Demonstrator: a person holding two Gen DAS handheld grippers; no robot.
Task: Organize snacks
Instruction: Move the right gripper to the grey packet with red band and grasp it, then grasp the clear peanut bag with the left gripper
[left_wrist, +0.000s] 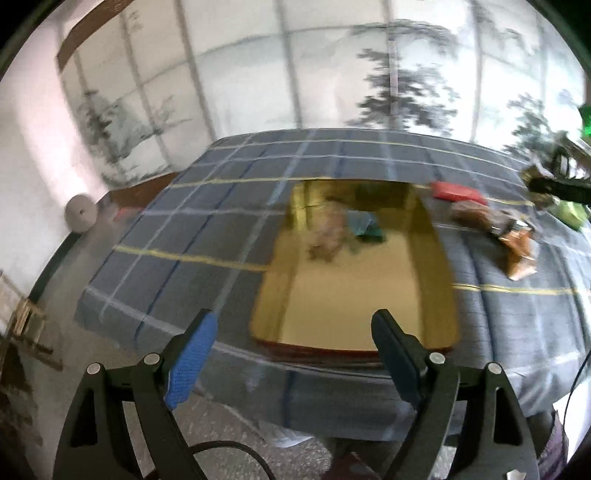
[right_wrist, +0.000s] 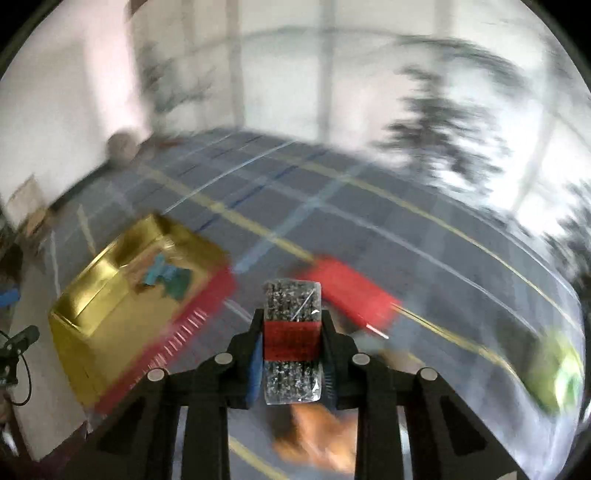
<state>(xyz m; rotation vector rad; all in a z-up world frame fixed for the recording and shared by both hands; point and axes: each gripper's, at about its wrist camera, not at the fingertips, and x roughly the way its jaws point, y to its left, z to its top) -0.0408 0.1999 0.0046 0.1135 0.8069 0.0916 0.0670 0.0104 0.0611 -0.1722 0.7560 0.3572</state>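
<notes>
Desk (left_wrist: 207, 206): covered in a blue-grey plaid cloth with yellow and white lines.
Box (left_wrist: 436, 258): gold inside, red outside, open, on the cloth; a tan packet (left_wrist: 328, 236) and a teal packet (left_wrist: 365, 225) lie at its far end.
Loose snacks: a red pack (left_wrist: 458, 192), a brown pack (left_wrist: 476, 216) and an orange pack (left_wrist: 521, 254) lie on the cloth right of the box; a green pack (left_wrist: 569, 216) sits farther right.
Left hand-held gripper (left_wrist: 295, 325): jaws apart, nothing between them, hanging over the near rim of the box.
Right hand-held gripper (right_wrist: 291, 332): jaws clamped on a clear bar (right_wrist: 291, 302) with dark speckled filling and a red band, held above the cloth between the box and the red pack.
Writing: the red band carries dark print, too blurred to read; no other label is legible.
</notes>
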